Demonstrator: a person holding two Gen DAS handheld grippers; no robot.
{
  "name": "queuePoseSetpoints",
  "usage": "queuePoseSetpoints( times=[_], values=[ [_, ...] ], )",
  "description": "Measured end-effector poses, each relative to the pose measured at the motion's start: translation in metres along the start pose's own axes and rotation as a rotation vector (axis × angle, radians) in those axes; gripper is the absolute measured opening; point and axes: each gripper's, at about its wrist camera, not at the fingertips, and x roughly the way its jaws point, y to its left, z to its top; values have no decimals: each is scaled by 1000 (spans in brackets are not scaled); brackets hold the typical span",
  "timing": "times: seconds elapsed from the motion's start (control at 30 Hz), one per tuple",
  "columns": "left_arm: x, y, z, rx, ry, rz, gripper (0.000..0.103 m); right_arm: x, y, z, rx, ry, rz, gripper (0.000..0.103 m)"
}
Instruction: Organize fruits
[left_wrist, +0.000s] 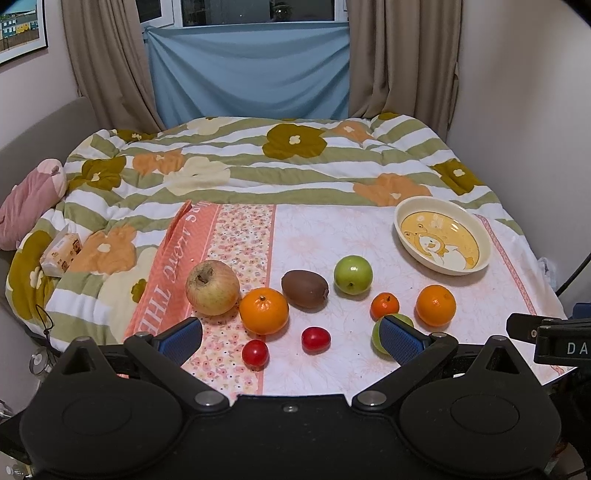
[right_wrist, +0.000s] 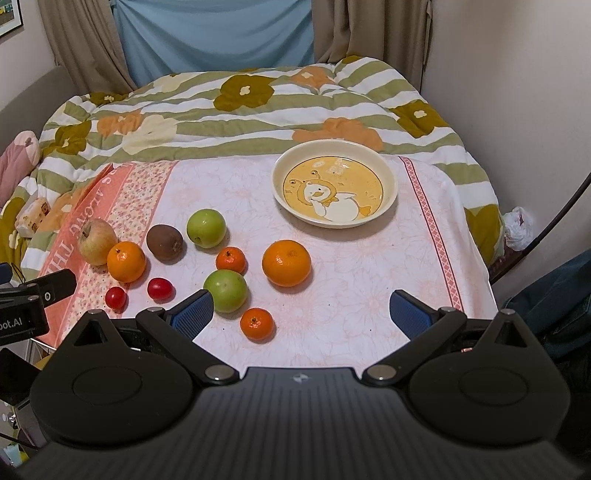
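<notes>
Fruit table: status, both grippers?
Left gripper open, empty. Right gripper open, empty. Fruits loose on cloth, bowl empty. Nothing blocking bowl.

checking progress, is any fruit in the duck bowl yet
No, the bowl holds nothing; its duck picture shows whole, and the fruits lie on the cloth.

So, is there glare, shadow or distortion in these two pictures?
Left wrist view: a small highlight on the large orange; the plate looks oval. Right wrist view: soft shadows under the fruit, such as the green apple; the corners go dark and the walls bend.
</notes>
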Motion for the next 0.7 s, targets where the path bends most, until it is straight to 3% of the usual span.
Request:
queuePoseSetpoints(
  times=[0.7],
  values=[
    [-2,-2,0,0,1,1,103,0,-1,1,-8,1,-7,103]
  ],
)
